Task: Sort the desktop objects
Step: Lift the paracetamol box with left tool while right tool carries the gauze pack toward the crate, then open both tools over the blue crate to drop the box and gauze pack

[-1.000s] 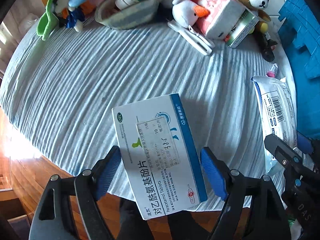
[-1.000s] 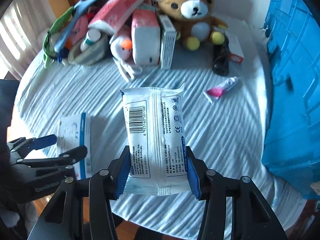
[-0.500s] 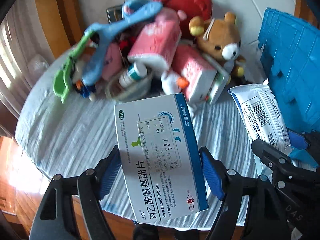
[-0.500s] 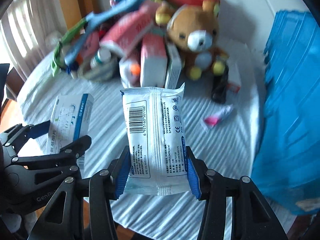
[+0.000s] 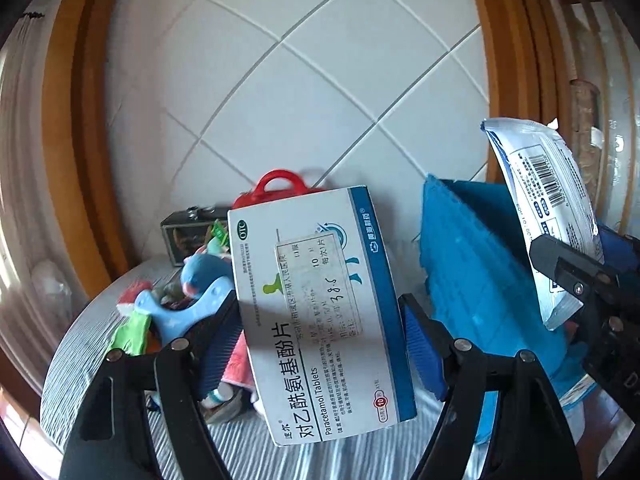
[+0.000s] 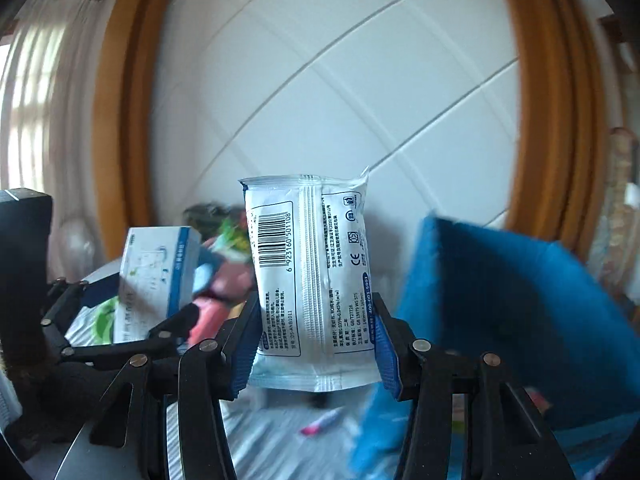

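Step in hand: both hands are carrying picked items up and away from the table [image 5: 100,344], by my reading the transfer part of the sorting
Left hand-held gripper [image 5: 320,340]: it is grasping the paracetamol tablet box [image 5: 316,304] across its width, blue pads pressing on both long edges; its jaws have just been closing a little onto the box
Tablet box: it is hanging in the air, tilted, label facing the camera, in front of the pile of toys at the far side
Right hand-held gripper [image 6: 316,340]: it is clenching the white wipes pack [image 6: 310,276] by its lower part, the pack standing upright between the pads with its barcode showing
Wipes pack: it is being held in the air to the right of the tablet box, near the blue crate [image 6: 500,312]
Blue crate: it is standing on the right, just beside both raised items; its inside is not showing
Left behind: the toy pile [image 5: 188,300], a red case [image 5: 280,186] and a small pink tube [image 6: 320,426] are lying on the striped cloth
Next move: it is likely calling for bringing each item over the crate's rim and lowering it before letting the jaws go; which item belongs where I cannot tell
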A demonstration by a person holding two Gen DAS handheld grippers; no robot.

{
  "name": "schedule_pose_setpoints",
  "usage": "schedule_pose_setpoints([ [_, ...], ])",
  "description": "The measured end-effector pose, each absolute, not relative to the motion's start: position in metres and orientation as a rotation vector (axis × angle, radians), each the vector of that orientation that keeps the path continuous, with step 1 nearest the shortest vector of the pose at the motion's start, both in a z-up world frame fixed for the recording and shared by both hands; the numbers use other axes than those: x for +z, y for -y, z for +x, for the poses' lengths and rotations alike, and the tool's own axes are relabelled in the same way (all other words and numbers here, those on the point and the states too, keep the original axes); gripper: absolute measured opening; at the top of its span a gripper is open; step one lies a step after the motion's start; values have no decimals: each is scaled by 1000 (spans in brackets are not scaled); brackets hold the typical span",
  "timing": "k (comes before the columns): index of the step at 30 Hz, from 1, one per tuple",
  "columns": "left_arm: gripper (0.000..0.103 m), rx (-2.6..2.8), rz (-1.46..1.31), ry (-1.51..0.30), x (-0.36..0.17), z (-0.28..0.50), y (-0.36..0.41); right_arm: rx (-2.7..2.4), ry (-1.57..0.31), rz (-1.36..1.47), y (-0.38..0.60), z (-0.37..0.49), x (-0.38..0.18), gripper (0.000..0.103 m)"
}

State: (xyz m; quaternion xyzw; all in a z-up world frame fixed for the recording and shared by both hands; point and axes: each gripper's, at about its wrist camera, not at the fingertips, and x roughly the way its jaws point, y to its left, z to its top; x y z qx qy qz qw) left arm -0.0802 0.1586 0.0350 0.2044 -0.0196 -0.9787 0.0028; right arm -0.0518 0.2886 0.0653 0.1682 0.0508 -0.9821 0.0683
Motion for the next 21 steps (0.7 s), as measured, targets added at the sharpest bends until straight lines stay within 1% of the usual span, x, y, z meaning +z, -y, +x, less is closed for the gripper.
schedule_pose_setpoints([
  [4,76,-3181,572,114,60,-92,-216,-3137,-143,522,-351,-57,69,50],
  [9,76,-3293,570,182,72,-105,-291,-3291,-129,643,-429,-69,57,50],
  [15,76,-3348,715,275,64,-121,-376,-3399,-158,774,-499,-82,43,50],
  [21,76,-3327,871,335,40,-133,-425,-3421,-187,865,-540,-88,32,50],
])
